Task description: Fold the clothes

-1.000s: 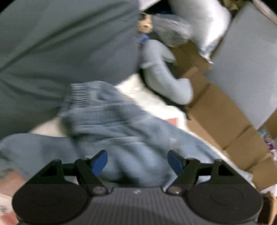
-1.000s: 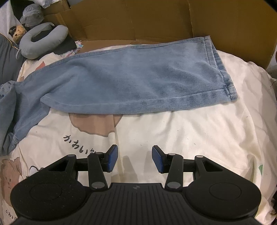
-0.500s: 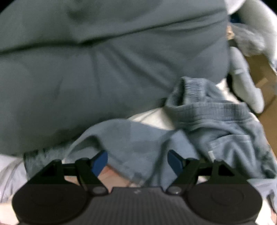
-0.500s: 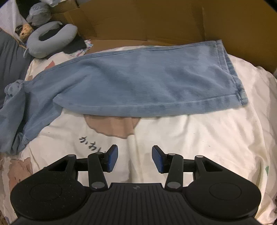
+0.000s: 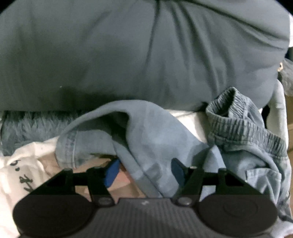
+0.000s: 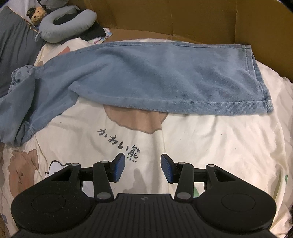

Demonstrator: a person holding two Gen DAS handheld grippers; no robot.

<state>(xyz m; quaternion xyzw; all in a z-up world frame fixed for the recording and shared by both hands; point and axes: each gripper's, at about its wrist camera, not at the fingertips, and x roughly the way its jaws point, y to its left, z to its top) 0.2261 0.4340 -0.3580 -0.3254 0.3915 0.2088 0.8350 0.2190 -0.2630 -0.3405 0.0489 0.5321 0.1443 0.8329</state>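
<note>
Our left tool (image 5: 144, 171) has swung from the bunched waistband across to the near trouser leg, and a fold of the jeans (image 6: 164, 76) now lies between its spread blue pads; the jaws stand apart, so nothing is pinched. A second ago that view was full of crumpled denim with a neck pillow beyond; half a second ago the dark pillow (image 5: 128, 51) had filled the top and the leg's hem was just coming in. Now the hem (image 5: 69, 146) sits left of the tool and the waistband (image 5: 238, 124) well to the right.

We judge this puts us in place to take the loose leg and lay it over the other.

Our right tool (image 6: 142, 167) hangs released above the bed sheet (image 6: 210, 146), near the printed lettering, well short of the denim. Over the second its view has drawn back slightly, while the far leg has kept flat along the cardboard (image 6: 183, 16), its cuff to the right.
</note>
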